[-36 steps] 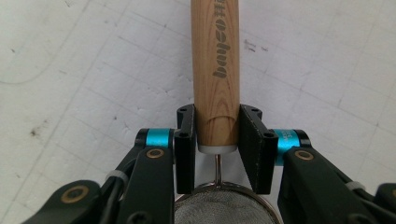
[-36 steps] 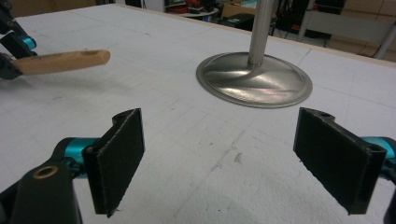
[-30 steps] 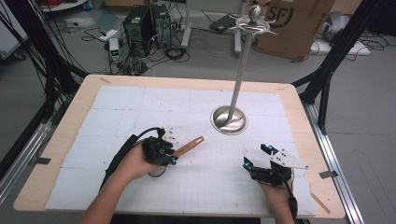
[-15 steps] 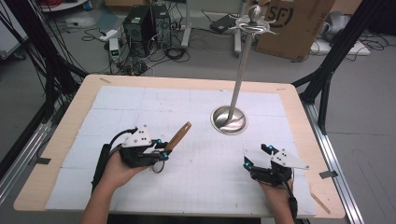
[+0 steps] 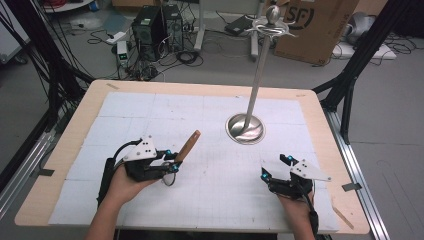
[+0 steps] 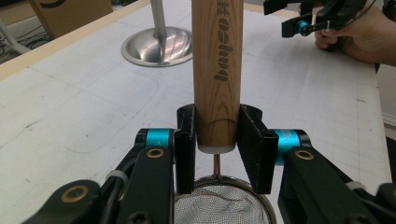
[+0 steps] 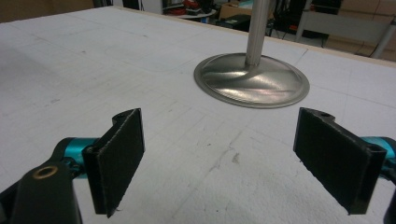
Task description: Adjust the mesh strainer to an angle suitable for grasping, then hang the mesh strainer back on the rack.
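Wooden strainer handle [image 5: 189, 145] points away toward the stand – pinched in left claw [image 5: 172, 165] – right claw [image 5: 272, 170] spread

The high view is looking forward and down from above the person's side, taking in the whole tabletop [image 5: 150, 100] and the floor beyond. The left gripper view is sitting low and close, facing across the tabletop toward the metal stand [image 6: 156, 44]. The right gripper view is hovering just above the surface, facing the same stand's base [image 7: 252, 81], which all three views are sharing.
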Demonstrator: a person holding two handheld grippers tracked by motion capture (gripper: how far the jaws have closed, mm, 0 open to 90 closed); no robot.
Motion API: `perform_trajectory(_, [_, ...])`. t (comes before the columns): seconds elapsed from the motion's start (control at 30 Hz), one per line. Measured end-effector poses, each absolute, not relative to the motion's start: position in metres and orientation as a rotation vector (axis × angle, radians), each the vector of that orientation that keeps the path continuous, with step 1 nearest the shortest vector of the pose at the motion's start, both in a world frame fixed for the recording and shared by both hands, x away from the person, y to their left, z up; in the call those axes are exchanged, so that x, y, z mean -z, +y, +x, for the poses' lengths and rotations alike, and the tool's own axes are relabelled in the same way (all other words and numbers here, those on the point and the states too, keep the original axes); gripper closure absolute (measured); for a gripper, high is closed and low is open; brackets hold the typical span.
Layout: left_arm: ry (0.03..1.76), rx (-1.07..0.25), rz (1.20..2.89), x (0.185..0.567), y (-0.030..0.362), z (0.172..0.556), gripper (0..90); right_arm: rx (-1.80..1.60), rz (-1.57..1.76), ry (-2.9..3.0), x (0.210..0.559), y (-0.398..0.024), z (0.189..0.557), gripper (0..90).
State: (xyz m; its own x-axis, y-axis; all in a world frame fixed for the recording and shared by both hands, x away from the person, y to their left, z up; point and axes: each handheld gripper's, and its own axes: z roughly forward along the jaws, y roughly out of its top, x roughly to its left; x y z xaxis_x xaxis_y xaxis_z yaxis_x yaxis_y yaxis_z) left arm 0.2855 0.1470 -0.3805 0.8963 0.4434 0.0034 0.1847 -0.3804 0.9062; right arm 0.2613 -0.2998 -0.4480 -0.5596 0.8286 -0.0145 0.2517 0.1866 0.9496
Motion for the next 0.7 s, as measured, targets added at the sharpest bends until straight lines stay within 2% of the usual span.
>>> perform_trajectory(0.7, [0.461,-0.255,1.924,0.3849,0.1432,0.2883,68.7,-1.414,1.038,1.941,0.4471,-0.3027,0.2643,15.3])
